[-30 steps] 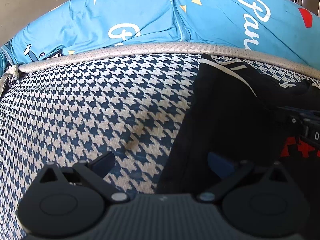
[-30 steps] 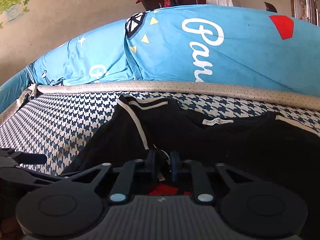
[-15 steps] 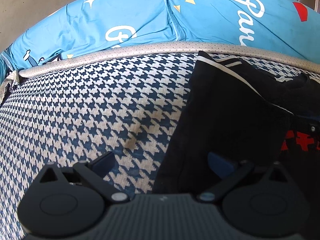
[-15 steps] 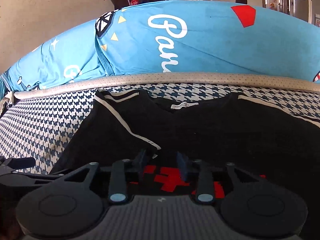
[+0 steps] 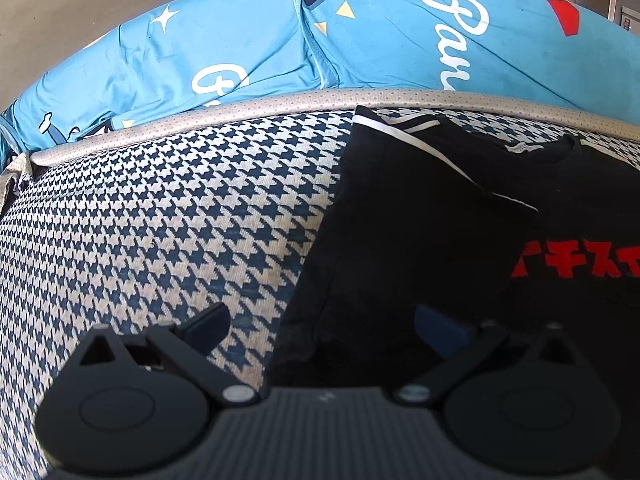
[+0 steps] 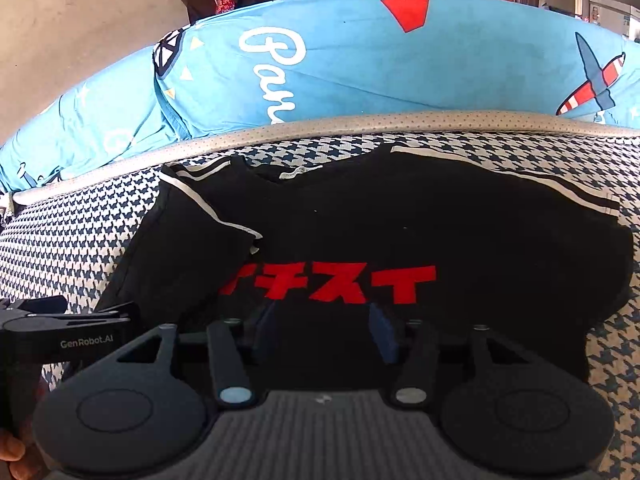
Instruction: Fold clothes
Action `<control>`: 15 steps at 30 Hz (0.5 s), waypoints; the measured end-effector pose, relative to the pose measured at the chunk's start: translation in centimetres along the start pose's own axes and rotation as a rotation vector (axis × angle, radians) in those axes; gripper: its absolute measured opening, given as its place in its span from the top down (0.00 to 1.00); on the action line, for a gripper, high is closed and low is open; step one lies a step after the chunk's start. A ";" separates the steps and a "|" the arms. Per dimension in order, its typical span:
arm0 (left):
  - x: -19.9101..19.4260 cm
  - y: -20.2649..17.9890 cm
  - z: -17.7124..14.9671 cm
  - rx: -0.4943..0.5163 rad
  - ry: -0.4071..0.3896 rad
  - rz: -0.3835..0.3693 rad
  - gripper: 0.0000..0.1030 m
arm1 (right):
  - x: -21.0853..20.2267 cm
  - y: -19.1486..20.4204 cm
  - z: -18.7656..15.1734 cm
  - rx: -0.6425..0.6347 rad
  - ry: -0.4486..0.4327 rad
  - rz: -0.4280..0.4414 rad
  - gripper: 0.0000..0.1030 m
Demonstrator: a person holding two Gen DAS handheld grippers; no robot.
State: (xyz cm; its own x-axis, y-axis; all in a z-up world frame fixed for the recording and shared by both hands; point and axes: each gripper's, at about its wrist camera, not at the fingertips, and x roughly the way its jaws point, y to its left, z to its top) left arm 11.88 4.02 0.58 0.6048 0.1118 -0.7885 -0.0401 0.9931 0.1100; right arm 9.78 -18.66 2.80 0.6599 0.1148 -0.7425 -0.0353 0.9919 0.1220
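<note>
Black T-shirt (image 6: 460, 232) with red lettering (image 6: 332, 282), spread flat on houndstooth bed cover (image 5: 160, 208); one white-striped sleeve (image 6: 200, 208) folded inward over the chest, the other sleeve (image 6: 560, 196) lying outstretched. Blue printed pillows (image 6: 360, 64) ranged along the far edge, behind grey piping (image 5: 240, 112). Left gripper (image 5: 322, 326) with jaws released and spread wide, straddling the shirt's side edge, nothing held. Right gripper (image 6: 324, 330) with jaws likewise parted and empty, poised above the shirt just below the lettering.
</note>
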 end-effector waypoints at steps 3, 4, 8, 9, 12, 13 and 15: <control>-0.6 -0.3 -0.3 -0.004 0.005 -0.003 0.00 | -1.2 -0.9 -0.4 -0.022 -0.008 -0.011 0.47; -0.8 -0.4 -0.5 -0.009 0.007 -0.004 0.00 | -1.6 -1.3 -0.6 -0.028 -0.010 -0.015 0.46; -1.6 -0.4 -1.0 -0.032 0.018 -0.017 0.00 | -2.3 -3.7 -1.1 -0.023 -0.010 -0.056 0.45; -1.7 -0.4 -1.2 -0.041 0.023 -0.022 0.00 | -2.4 -4.4 -1.3 -0.017 -0.010 -0.068 0.45; -2.1 -0.5 -1.7 -0.068 0.040 -0.037 0.00 | -2.6 -6.9 -1.6 0.025 -0.010 -0.108 0.45; -2.2 -0.5 -1.8 -0.074 0.043 -0.043 0.00 | -2.7 -7.8 -1.7 0.049 -0.014 -0.117 0.45; -2.5 -0.7 -2.1 -0.079 0.044 -0.047 0.00 | -3.0 -9.8 -1.7 0.108 -0.026 -0.129 0.45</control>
State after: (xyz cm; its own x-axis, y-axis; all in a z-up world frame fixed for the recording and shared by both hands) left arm 8.73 3.16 1.27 0.5717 0.0651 -0.8179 -0.0764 0.9967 0.0259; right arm 6.84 -28.67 2.71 0.6730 -0.0160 -0.7394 0.1313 0.9865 0.0982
